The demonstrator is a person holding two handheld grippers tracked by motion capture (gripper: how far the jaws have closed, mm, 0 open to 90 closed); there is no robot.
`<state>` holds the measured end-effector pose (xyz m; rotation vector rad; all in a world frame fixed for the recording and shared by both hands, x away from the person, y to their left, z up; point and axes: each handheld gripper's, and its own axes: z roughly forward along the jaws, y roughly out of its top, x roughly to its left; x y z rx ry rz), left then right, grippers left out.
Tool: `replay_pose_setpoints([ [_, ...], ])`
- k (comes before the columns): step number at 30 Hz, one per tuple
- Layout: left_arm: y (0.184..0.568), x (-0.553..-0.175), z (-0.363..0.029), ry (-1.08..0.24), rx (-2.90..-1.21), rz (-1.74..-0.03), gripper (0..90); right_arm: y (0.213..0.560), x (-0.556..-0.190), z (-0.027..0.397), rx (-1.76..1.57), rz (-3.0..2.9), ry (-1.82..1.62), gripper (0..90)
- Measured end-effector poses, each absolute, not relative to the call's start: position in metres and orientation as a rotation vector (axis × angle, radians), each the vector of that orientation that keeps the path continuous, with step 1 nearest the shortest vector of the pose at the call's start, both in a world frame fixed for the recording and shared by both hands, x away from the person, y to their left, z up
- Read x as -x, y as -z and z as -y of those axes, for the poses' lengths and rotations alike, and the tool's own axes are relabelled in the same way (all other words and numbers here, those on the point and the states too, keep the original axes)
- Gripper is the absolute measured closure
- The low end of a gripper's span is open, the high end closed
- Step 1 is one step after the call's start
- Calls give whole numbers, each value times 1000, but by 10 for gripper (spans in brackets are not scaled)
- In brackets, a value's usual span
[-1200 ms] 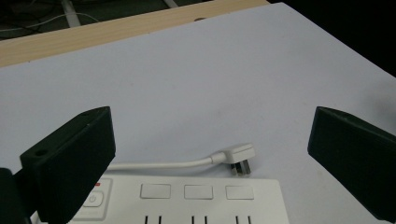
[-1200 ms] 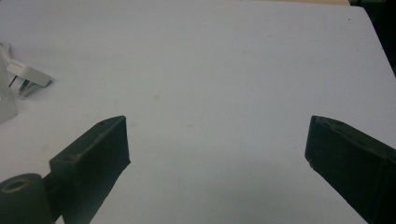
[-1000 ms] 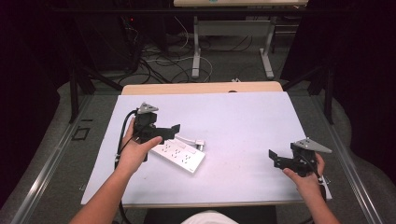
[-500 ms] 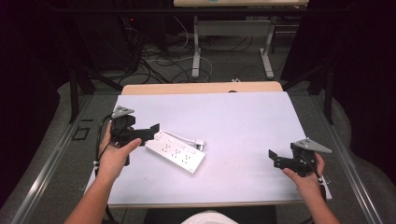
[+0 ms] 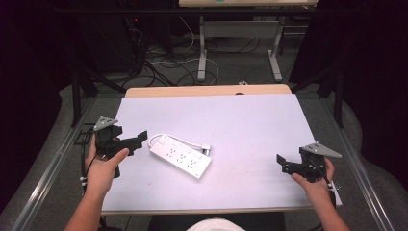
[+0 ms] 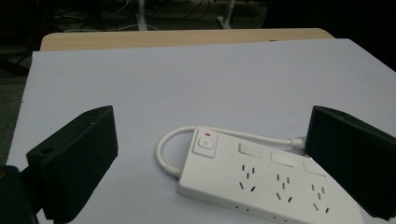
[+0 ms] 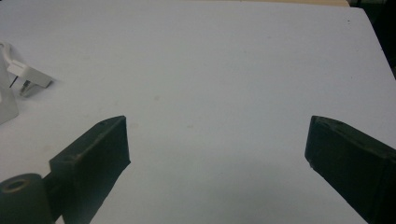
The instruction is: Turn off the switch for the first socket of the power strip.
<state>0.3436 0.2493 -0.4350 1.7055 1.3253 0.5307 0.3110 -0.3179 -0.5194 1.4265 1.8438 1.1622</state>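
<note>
Left tool (image 5: 139, 139) is hanging wide open and empty just left of the power strip (image 5: 180, 156), which is lying mid-table (image 5: 250, 120); right tool (image 5: 283, 163), also open, is idling well right. Looks like next is closing in.

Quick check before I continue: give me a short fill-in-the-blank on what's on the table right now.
1. The white power strip has its cord looped back, with the ____ lying on the table beside it.
2. Both grippers' fingers are ____.
3. The strip's switch end points toward the ____ gripper.
4. The right gripper holds ____.

Missing words: plug; open; left; nothing
</note>
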Motion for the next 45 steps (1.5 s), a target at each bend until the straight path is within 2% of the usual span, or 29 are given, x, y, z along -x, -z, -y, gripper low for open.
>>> replay_pose_setpoints([
  [18, 460, -327, -281, -564, -1655, -1410, 29, 520, -311, 317, -1427, -1843, -1157, 58],
  [36, 504, -311, -289, -545, -1626, -1439, 32, 519, -311, 318, -1427, -1839, -1160, 58],
  [45, 522, -309, -298, -597, -1634, -1439, 32, 520, -311, 318, -1434, -1838, -1163, 58],
])
